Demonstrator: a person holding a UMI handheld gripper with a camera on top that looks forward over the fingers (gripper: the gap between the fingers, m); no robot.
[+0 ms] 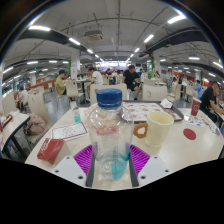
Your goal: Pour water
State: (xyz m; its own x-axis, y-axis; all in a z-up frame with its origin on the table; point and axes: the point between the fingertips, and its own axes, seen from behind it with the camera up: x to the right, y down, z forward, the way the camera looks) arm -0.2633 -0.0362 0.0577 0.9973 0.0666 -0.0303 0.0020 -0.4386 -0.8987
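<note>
A clear plastic water bottle point(110, 135) with a blue cap stands upright between my fingers, held off the white table point(170, 150). My gripper point(111, 168) is shut on the bottle, with the purple pads point(84, 158) pressing on its lower body from both sides. A cream-coloured cup point(157, 128) stands on the table just to the right of the bottle, its mouth open upward. The bottle hides the table directly behind it.
A red box point(50, 150) lies to the left of the fingers. A red round lid point(190, 133) sits to the right of the cup, and a blue and white card point(68, 131) lies behind the box. People sit at desks far behind.
</note>
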